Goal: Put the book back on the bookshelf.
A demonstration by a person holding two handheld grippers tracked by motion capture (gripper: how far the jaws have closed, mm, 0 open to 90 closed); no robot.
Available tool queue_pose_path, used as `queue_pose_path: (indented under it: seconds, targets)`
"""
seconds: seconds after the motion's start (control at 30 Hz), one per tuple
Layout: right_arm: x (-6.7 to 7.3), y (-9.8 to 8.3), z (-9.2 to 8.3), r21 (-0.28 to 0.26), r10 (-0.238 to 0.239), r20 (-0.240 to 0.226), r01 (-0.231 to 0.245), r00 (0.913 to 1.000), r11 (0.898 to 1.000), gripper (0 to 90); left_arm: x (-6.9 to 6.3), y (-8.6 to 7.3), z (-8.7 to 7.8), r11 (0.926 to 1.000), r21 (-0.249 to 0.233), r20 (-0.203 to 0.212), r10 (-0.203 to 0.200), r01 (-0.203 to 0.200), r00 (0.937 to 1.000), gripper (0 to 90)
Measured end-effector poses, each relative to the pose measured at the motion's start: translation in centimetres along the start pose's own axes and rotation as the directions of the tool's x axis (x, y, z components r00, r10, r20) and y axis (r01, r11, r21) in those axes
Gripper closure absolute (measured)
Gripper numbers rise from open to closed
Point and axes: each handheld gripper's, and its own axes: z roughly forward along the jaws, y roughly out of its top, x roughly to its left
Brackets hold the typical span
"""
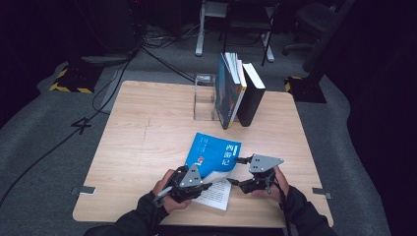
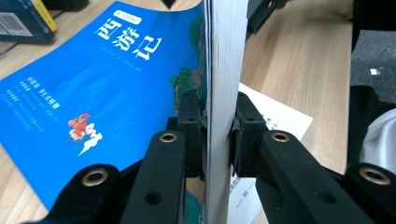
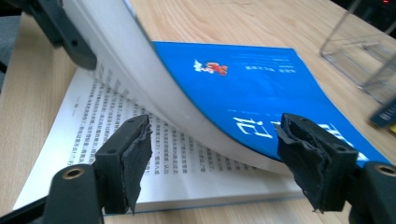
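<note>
Wooden table (image 1: pixel 142 132) under dim light: the blue book (image 1: pixel 214 152) lies near its front edge, the left gripper (image 2: pixel 217 135) clamping its lifted cover and pages, the right gripper (image 3: pixel 212 158) gaping wide beside it, holding nothing.

book (image 1: pixel 215 150): blue cover, white title (small red figure) | table (image 1: pixel 142 147): pale wood grain

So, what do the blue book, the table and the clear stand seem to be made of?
Blue book: paper pages under a smooth, probably coated cover; the lifted block bends in a curve.
Table: light wood or wood-look laminate, with a visible grain and a matte finish.
Clear stand: transparent plastic, probably acrylic; the table shows through it.
</note>
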Motion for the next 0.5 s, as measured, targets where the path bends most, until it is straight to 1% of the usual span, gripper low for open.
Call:
queue_pose_path:
  seconds: [0.07,0.13,0.23,0.3,0.37,0.4,0.43,0.47,0.5]
  targets:
    - [0.3,0.2,0.7,0.014,-0.023,-0.004,0.023,0.9997,1.000,27.1,0.0,-0.1,-0.5,1.0000,0.002,-0.007,0.007,-0.007,1.0000,78.2]
    - [0.4,0.4,1.2,0.015,-0.037,-0.012,0.037,0.9992,0.999,27.5,0.0,-0.1,-0.8,1.0000,0.001,-0.010,0.004,-0.004,0.9999,78.3]
    - [0.3,0.6,1.7,0.022,-0.057,0.000,0.057,0.9984,0.998,29.1,0.0,-0.1,-1.1,1.0000,-0.003,-0.010,0.000,0.000,1.0000,78.3]
    - [0.2,0.7,2.2,0.023,-0.065,0.005,0.065,0.9979,0.998,32.2,0.0,-0.2,-1.3,0.9999,-0.005,-0.013,-0.009,0.009,0.9999,78.1]
    - [0.1,0.7,2.3,0.018,-0.070,-0.009,0.070,0.9975,0.997,36.1,0.1,-0.3,-1.4,0.9998,-0.010,-0.003,-0.015,0.015,0.9999,76.7]
    - [0.1,0.8,2.3,0.017,-0.079,-0.022,0.079,0.9967,0.997,40.9,0.1,-0.3,-1.6,0.9996,-0.022,0.019,-0.020,0.020,0.9996,74.4]
    - [0.2,0.8,2.3,0.025,-0.107,-0.030,0.108,0.9938,0.994,44.3,0.1,-0.4,-1.7,0.9990,-0.032,0.033,-0.030,0.031,0.9990,68.9]
    - [0.3,0.9,2.4,0.025,-0.114,-0.033,0.115,0.9929,0.993,46.3,0.0,-0.4,-1.9,0.9991,-0.032,0.025,-0.028,0.029,0.9993,67.0]
    - [0.3,0.9,2.3,0.018,-0.110,-0.051,0.111,0.9926,0.994,49.4,-0.2,-0.5,-1.9,0.9994,-0.017,0.006,-0.029,0.029,0.9996,61.5]
